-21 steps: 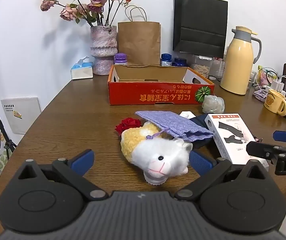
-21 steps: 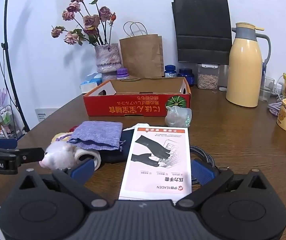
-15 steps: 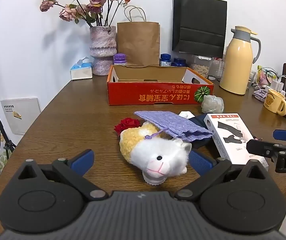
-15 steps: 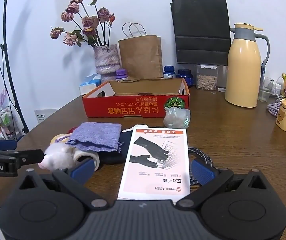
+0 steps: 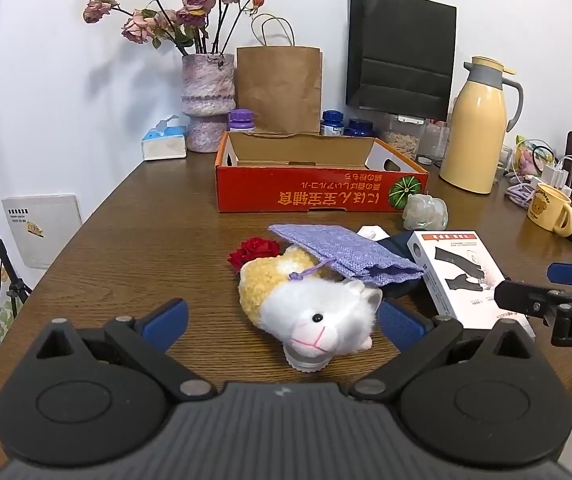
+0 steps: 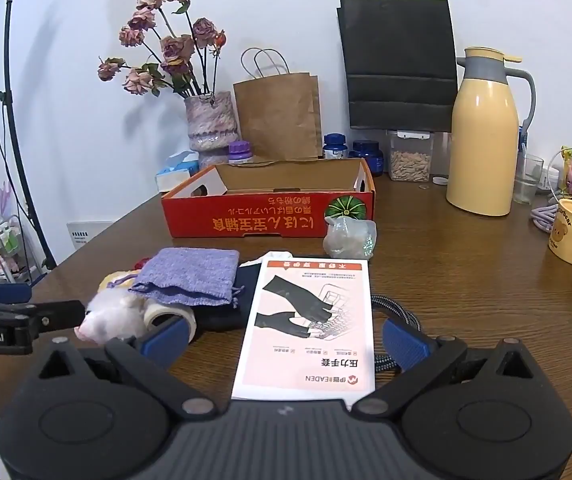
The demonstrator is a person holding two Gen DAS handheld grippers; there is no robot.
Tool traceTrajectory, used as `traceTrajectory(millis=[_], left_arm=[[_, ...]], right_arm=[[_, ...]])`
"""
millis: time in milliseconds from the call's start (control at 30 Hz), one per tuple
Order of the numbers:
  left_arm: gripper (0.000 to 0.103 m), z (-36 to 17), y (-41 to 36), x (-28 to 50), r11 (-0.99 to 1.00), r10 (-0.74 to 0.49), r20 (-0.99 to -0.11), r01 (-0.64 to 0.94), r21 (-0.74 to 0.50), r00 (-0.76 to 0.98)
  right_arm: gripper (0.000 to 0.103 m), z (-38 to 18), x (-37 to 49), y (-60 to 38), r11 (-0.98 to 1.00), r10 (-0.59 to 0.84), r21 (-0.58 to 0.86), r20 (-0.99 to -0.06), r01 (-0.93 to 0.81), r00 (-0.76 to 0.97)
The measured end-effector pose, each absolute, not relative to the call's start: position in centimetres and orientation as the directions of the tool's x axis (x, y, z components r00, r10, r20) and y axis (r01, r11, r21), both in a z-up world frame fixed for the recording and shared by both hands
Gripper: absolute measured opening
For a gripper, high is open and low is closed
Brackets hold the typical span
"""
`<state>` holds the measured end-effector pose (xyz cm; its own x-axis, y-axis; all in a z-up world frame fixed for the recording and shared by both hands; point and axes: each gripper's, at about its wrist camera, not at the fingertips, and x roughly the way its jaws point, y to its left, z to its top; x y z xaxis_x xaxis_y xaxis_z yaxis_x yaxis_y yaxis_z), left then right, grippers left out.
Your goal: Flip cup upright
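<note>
Left wrist view: our left gripper (image 5: 282,320) has its jaws spread wide and holds nothing. A white and yellow plush toy (image 5: 309,304) lies on the wooden table (image 5: 134,256) in the gap between the fingers, but the pads are not pressing on it. The only cup we can pick out is a yellow mug (image 5: 549,210) with a bear print. It sits far off to the right near the table's edge, beyond a white box (image 5: 461,276), and is well apart from this gripper. Part of the right gripper pokes in at the right edge, between us and the mug.

Right wrist view: our right gripper (image 6: 284,336) is also spread wide and empty. The white box lies flat in the gap between its fingers, ungripped. The yellow mug stands ahead and far to the right, its handle turned towards us and to the right. Its long axis looks roughly vertical. At this angle we cannot tell whether the mouth faces up or down.

In our judgement the right gripper is the nearer one. The mug lies to its right and further forward, so the coming move hinges on swinging that way, past the box.
</note>
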<state>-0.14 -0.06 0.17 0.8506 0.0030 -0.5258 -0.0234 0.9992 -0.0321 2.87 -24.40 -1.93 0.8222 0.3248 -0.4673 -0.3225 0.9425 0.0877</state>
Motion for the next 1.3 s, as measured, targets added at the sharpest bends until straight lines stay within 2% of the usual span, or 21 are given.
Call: traceTrajectory(millis=[1300], left_arm=[[0.103,-0.30,-0.33,-0.53,0.999,-0.001,-0.500,-0.025,-0.045,0.866]], right_arm=[[0.103,-2.82,2.94,-24.02,0.943,0.322,0.087,-0.474,-0.321,0.820]])
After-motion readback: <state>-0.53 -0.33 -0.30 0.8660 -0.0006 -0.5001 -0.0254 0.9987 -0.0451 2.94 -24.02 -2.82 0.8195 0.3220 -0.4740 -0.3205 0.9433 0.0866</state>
